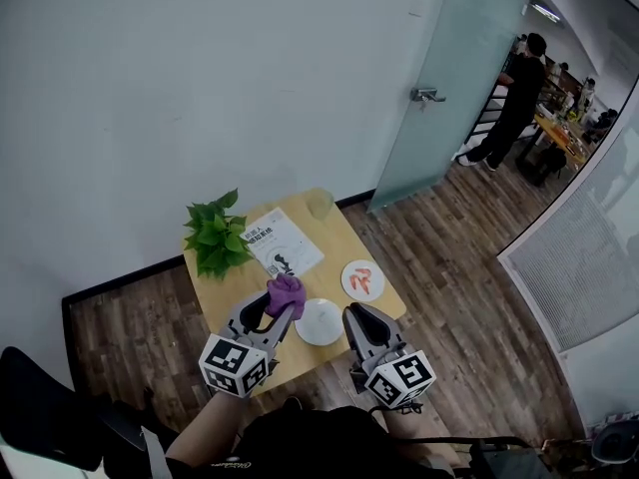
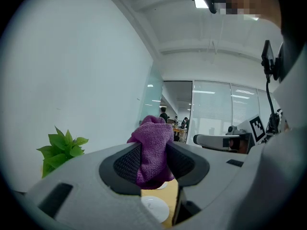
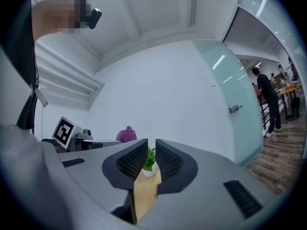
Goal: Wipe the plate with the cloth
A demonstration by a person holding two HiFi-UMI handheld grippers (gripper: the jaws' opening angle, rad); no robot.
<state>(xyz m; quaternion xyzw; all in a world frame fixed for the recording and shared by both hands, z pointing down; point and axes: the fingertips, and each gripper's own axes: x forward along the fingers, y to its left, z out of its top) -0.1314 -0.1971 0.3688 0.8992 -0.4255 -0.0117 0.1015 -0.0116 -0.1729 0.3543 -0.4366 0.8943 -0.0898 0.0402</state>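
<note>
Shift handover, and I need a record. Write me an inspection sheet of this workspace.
Surface: small wooden table.
Job's things: purple cloth, clamped in the left gripper; white plate, bare, near the table's front edge.
Clutter: potted plant, leaflet, second plate with orange bits on it.
Grippers: left gripper jaws shut on the cloth; right gripper jaws a narrow gap apart, nothing between them.
Cables: nothing seen.
Surroundings: wood floor, frosted glass door, people beyond it.
</note>
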